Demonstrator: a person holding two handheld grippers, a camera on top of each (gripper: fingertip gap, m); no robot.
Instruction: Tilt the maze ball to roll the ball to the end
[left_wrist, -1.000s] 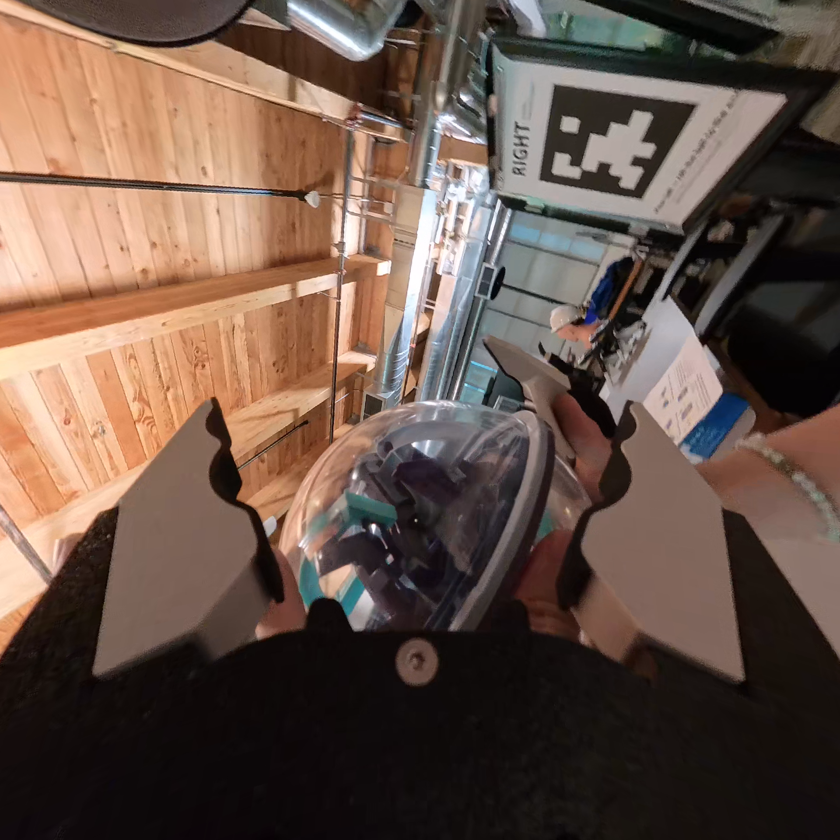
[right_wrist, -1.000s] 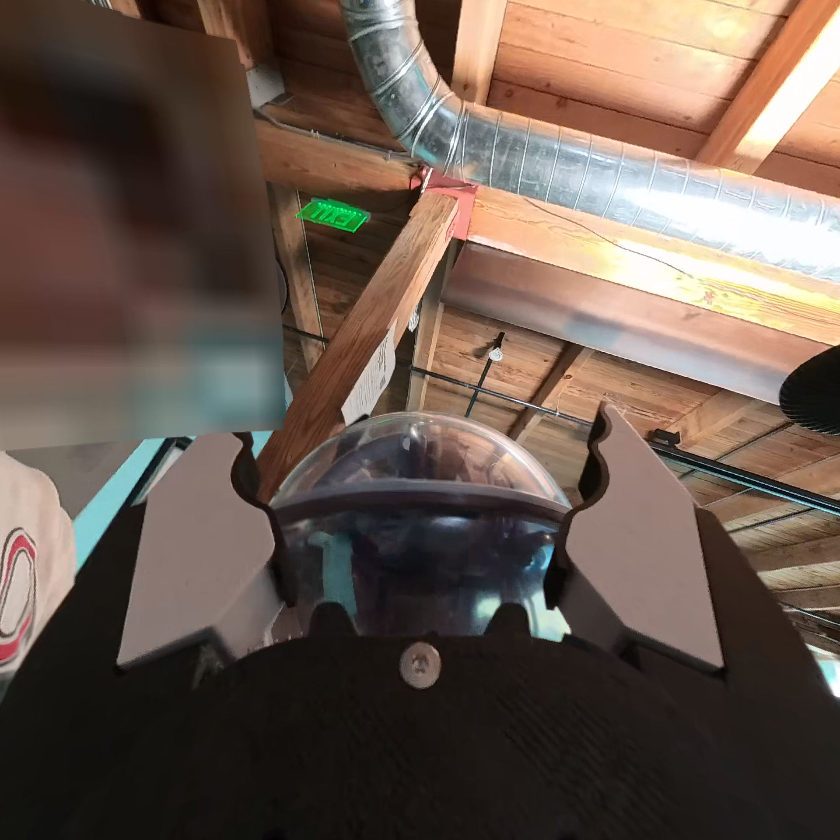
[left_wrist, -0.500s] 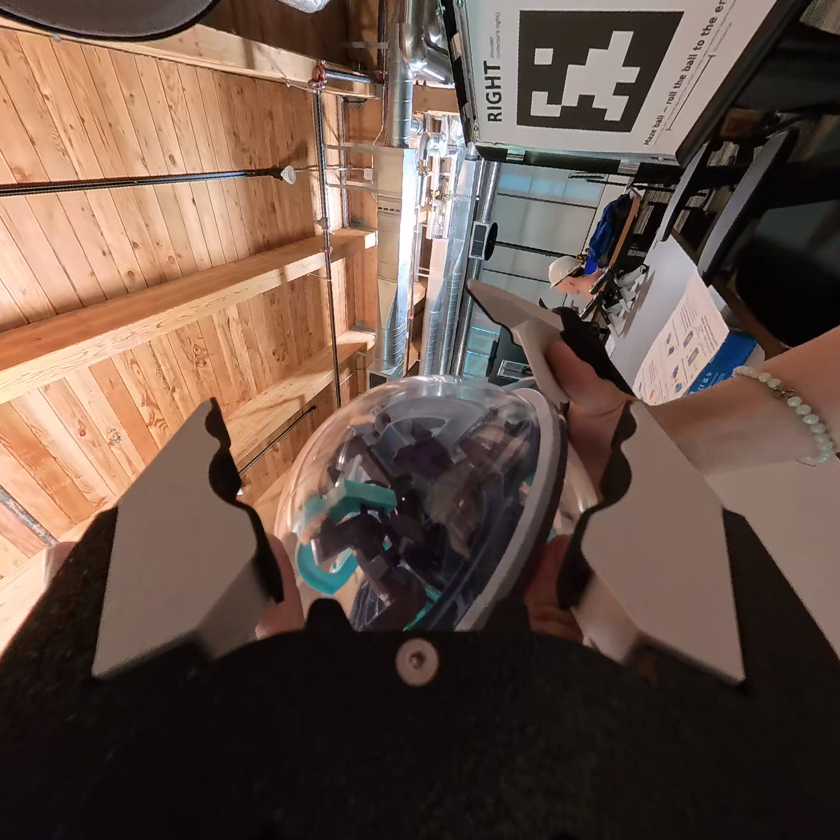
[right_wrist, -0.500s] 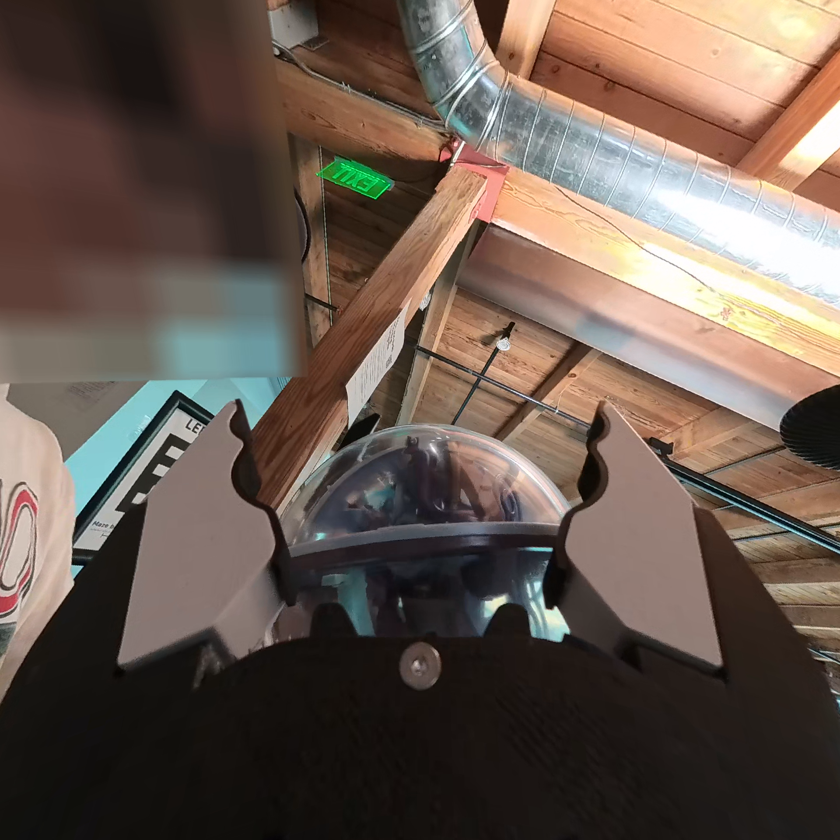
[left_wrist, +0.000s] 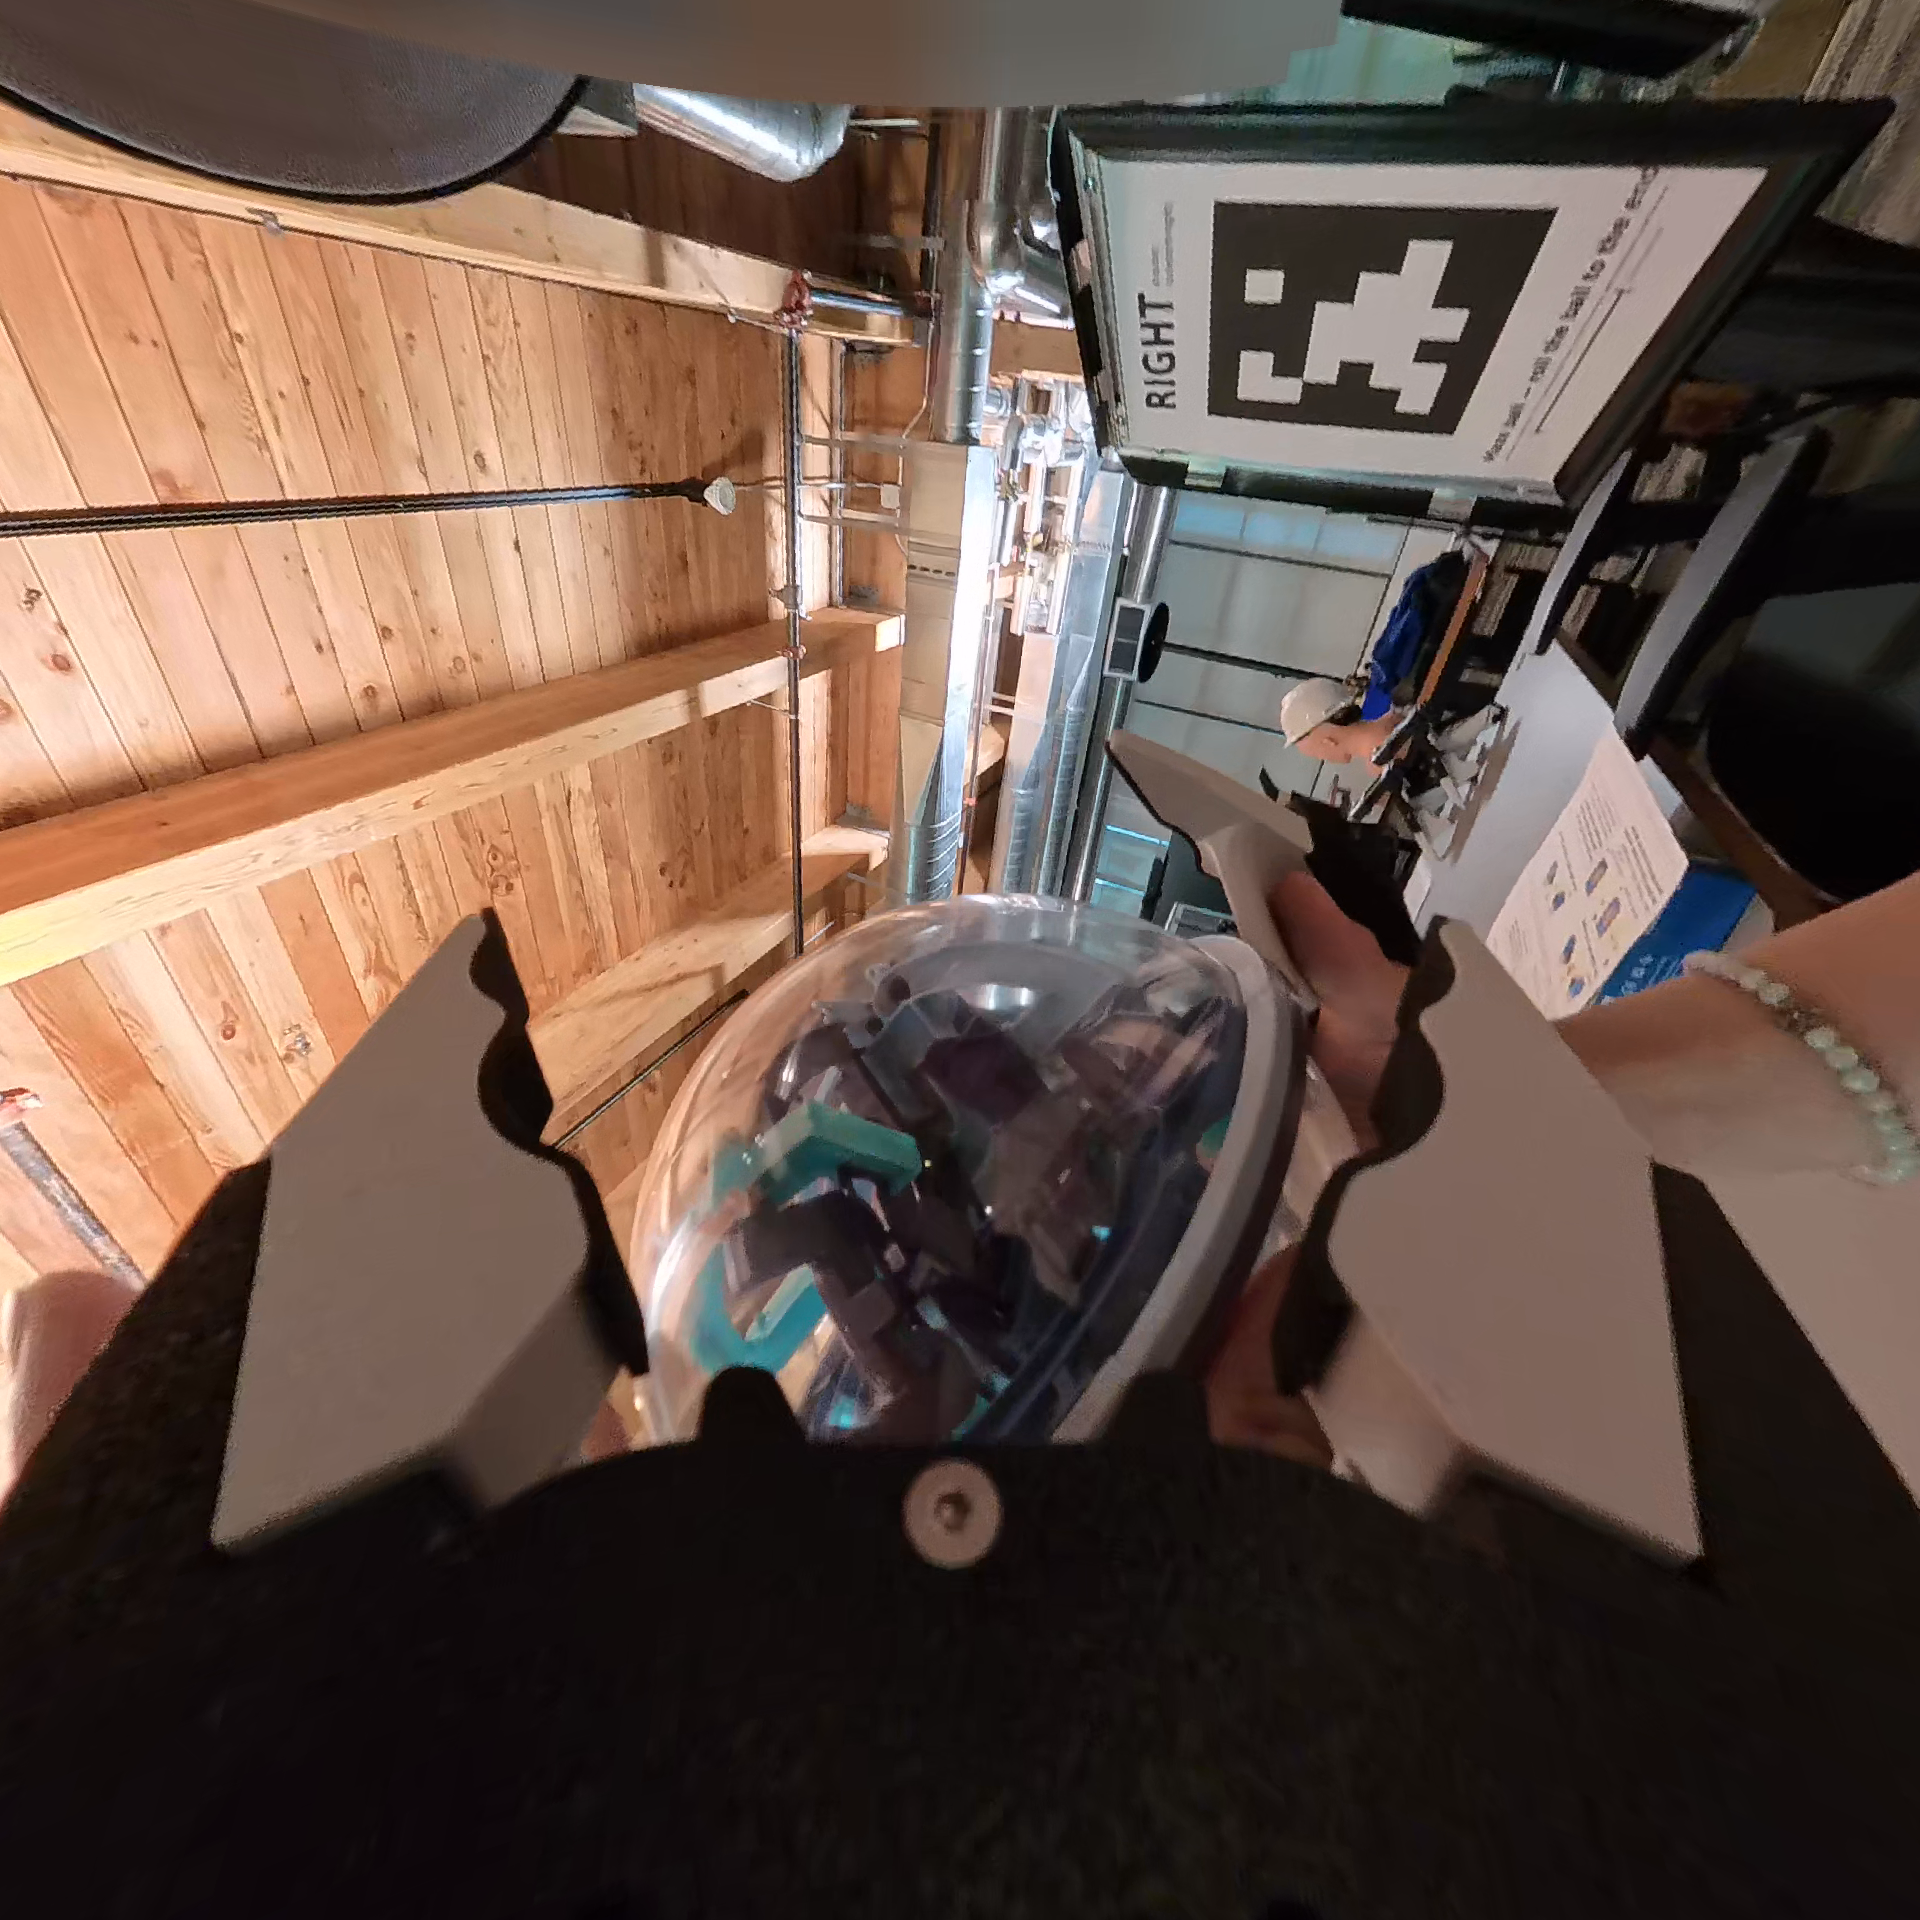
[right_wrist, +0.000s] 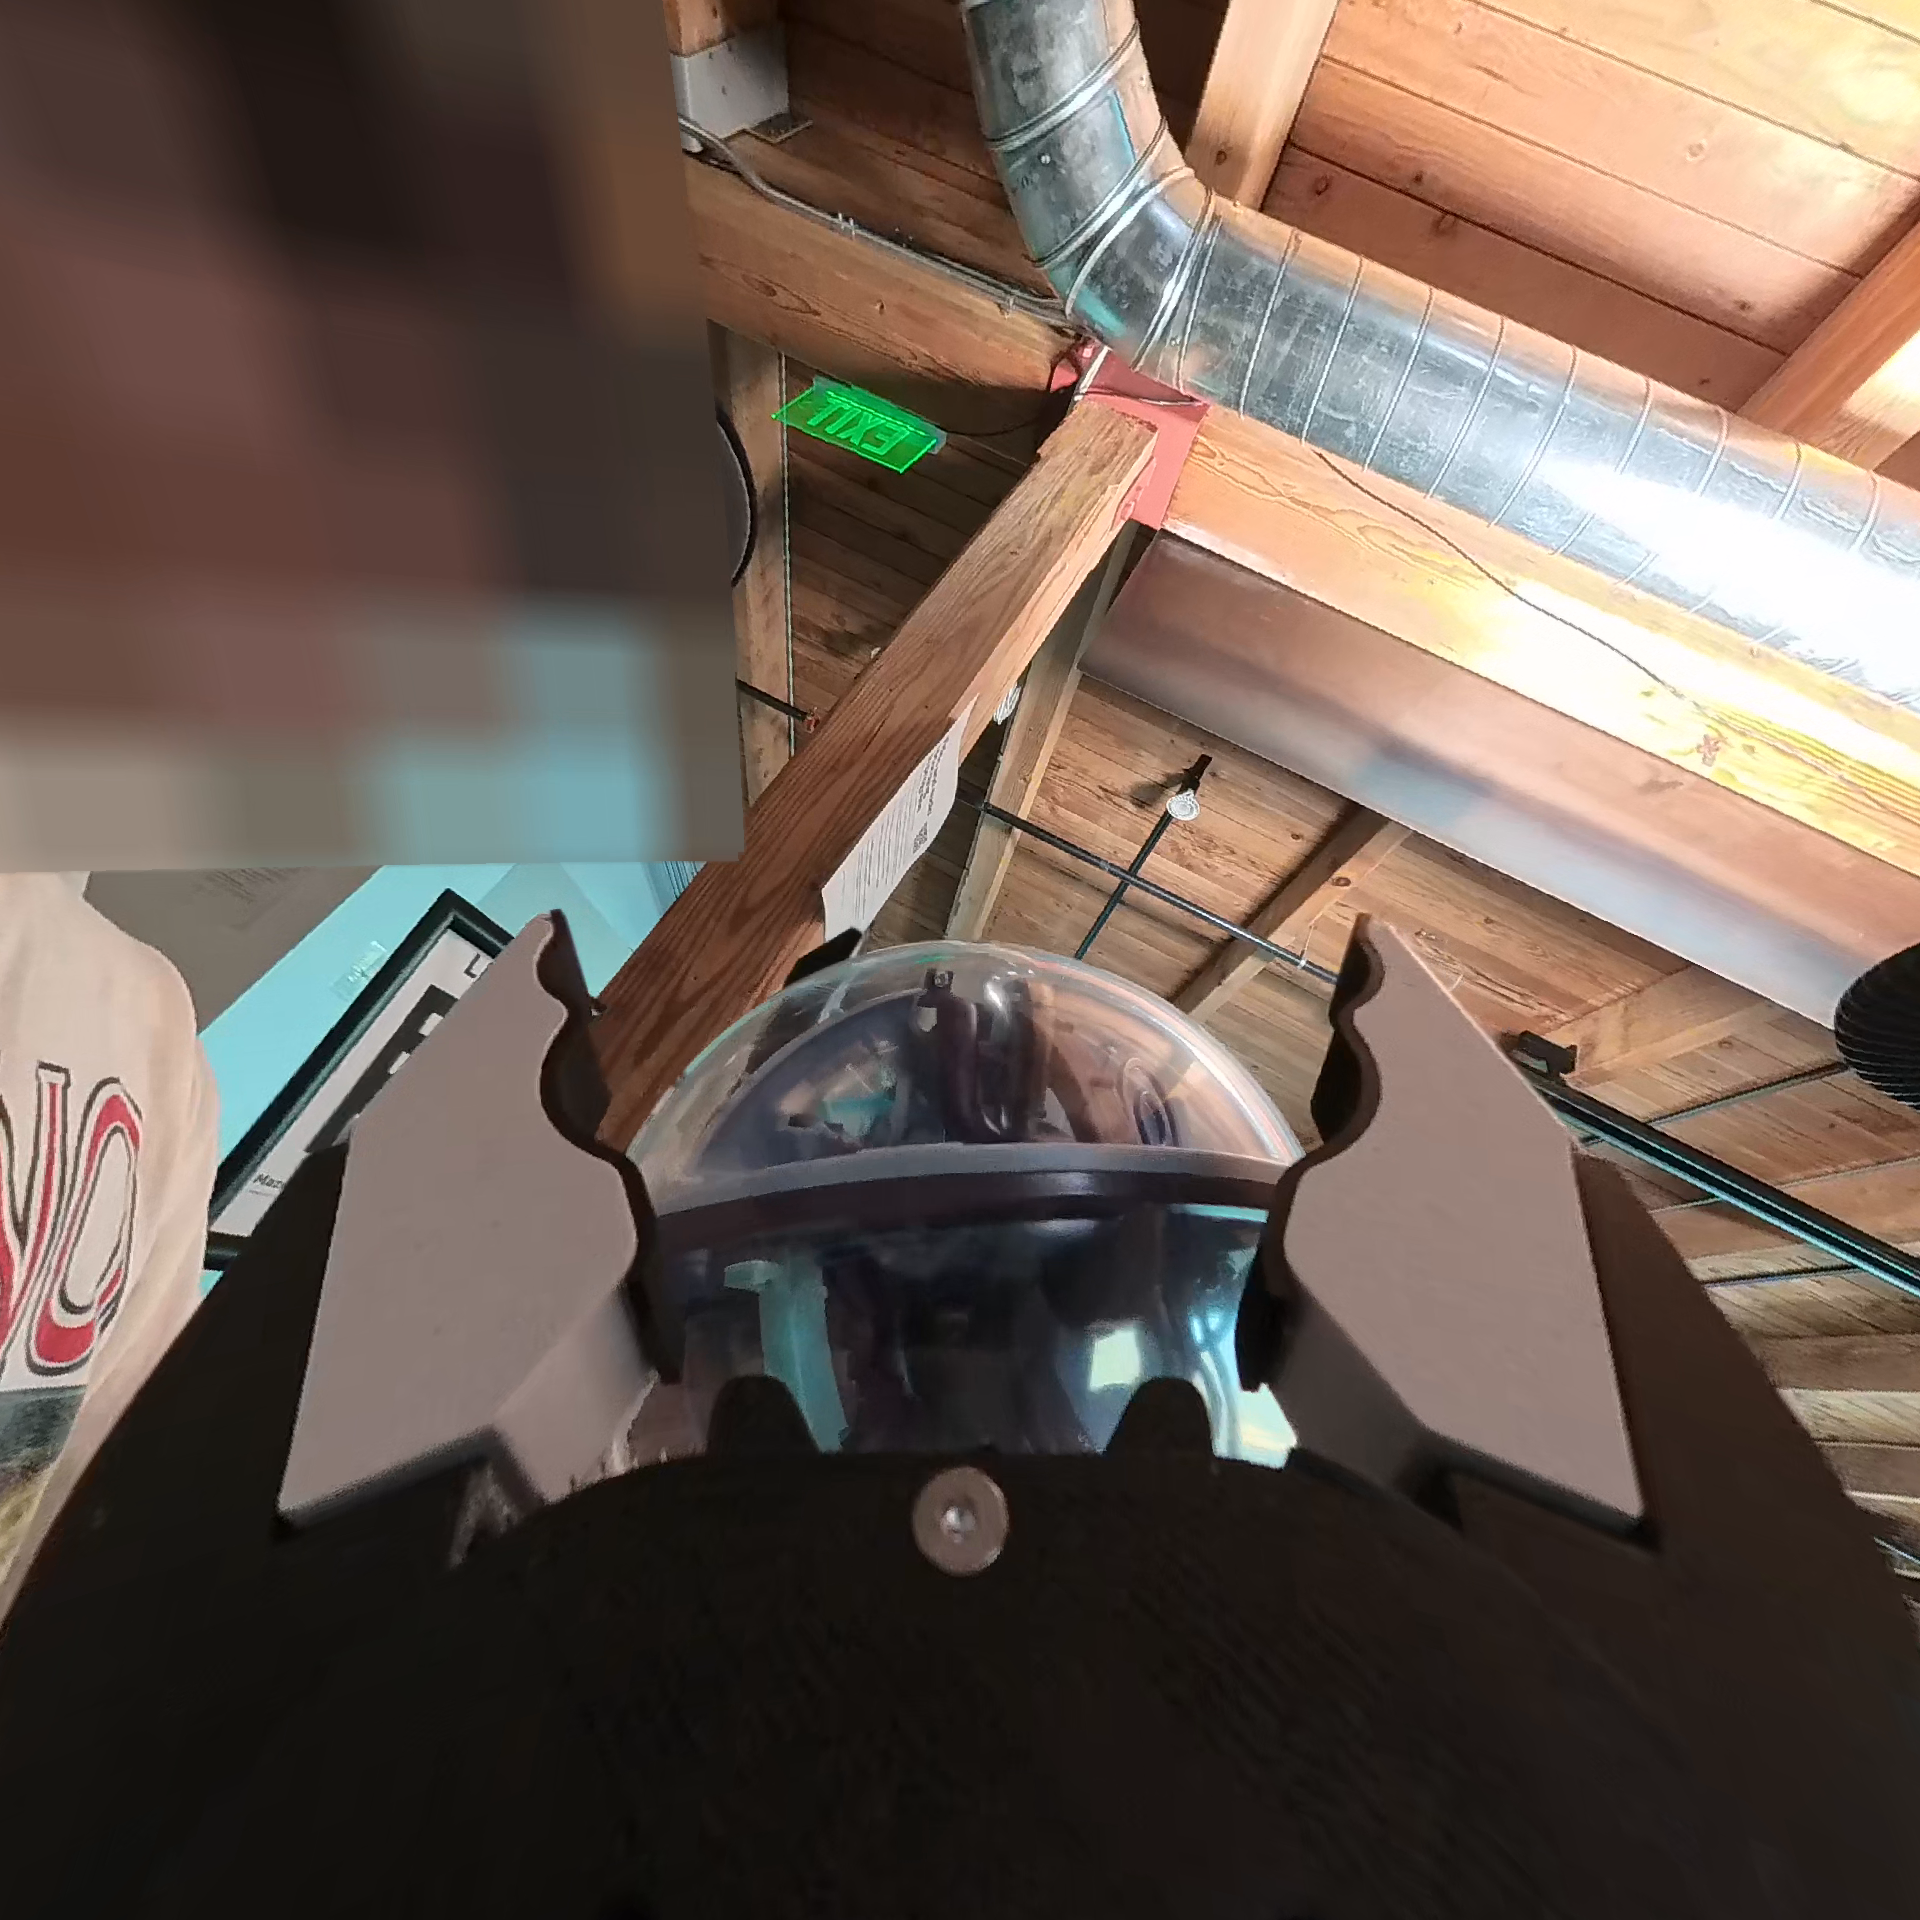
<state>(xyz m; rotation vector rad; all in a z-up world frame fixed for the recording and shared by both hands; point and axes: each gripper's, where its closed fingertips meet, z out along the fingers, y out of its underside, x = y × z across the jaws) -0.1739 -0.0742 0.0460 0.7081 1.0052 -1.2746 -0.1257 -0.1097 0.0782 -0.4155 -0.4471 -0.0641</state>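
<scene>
The maze ball (left_wrist: 966, 1174) is a clear sphere with a grey ring around its middle and teal and dark purple tracks inside. It is held up in the air between both grippers. My left gripper (left_wrist: 961, 935) is shut on it, one finger on each dome, with the ring running up and down. My right gripper (right_wrist: 954, 935) is shut on the maze ball (right_wrist: 966, 1081) at the ring, which lies level. One right finger (left_wrist: 1195, 821) and the hand behind it show past the ball. I cannot make out the small ball inside.
Both views point up at a wooden ceiling with beams and a metal duct (right_wrist: 1455, 364). A framed marker board (left_wrist: 1382, 312) stands at the upper right. A desk with papers (left_wrist: 1579, 894) lies far right. A person in a light shirt (right_wrist: 73, 1195) is at the left.
Both grippers have turned together with the ball. The ring has tilted from slanted to level in the right view, and different tracks show. Both grips are unchanged.
</scene>
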